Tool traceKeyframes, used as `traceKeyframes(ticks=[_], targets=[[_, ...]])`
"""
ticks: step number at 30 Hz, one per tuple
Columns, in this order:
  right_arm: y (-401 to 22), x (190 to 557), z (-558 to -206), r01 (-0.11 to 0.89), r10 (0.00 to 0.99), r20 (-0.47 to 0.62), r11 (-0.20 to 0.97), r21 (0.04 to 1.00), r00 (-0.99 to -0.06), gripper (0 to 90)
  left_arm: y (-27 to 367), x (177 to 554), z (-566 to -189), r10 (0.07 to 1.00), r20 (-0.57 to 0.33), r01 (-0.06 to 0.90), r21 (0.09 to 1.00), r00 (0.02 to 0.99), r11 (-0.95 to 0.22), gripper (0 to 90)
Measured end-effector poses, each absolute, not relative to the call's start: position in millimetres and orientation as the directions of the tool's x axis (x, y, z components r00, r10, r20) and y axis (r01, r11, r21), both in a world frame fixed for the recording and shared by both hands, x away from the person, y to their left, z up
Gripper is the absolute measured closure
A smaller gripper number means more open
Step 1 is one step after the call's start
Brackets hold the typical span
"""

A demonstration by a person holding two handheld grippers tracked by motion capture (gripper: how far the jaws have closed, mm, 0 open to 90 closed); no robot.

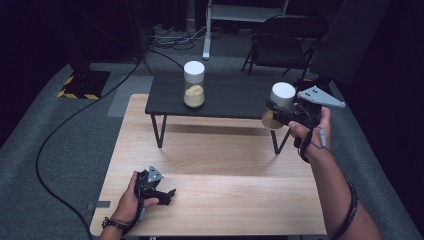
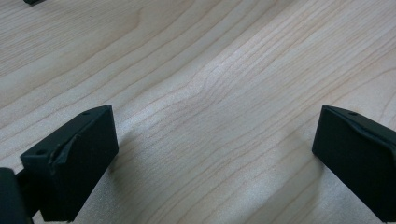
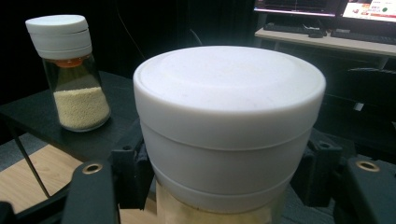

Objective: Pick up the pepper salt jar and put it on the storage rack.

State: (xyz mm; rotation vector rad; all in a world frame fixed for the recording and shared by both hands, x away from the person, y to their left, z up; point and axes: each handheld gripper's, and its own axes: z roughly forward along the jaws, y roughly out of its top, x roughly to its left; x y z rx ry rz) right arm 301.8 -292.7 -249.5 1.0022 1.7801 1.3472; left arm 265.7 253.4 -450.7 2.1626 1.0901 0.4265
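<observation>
Between the right tool's (image 1: pixel 274 113) jaws, jar (image 1: pixel 280 104).

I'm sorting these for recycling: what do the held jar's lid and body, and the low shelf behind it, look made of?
Held jar's lid: matte white plastic by its look, opaque with moulded ridges. Jar body: clear, glass or hard plastic, since pale grains show through; the twin jar is equally clear. Low shelf: dark matte board on thin black legs, probably metal.
</observation>
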Motion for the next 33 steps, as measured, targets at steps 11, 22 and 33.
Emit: traceKeyframes(ticks=[11, 22, 33], targets=[[-282, 330, -250, 0.169, 0.888, -0.051, 0.142, 0.975, -0.457, 34.4, 253, 266, -451, 0.801, -0.009, 0.583, 0.691, 0.598, -0.428, 0.5], [-269, 356, -253, 0.171, 0.889, -0.029, 0.120, 0.978, -0.457, 34.3, 253, 266, -451, 0.801, -0.009, 0.582, 0.691, 0.598, -0.427, 0.5], [-256, 377, -259, 0.196, 0.900, -0.022, 0.119, 0.973, -0.436, 34.3, 254, 266, -450, 0.800, -0.007, 0.582, 0.690, 0.600, -0.430, 0.5]])
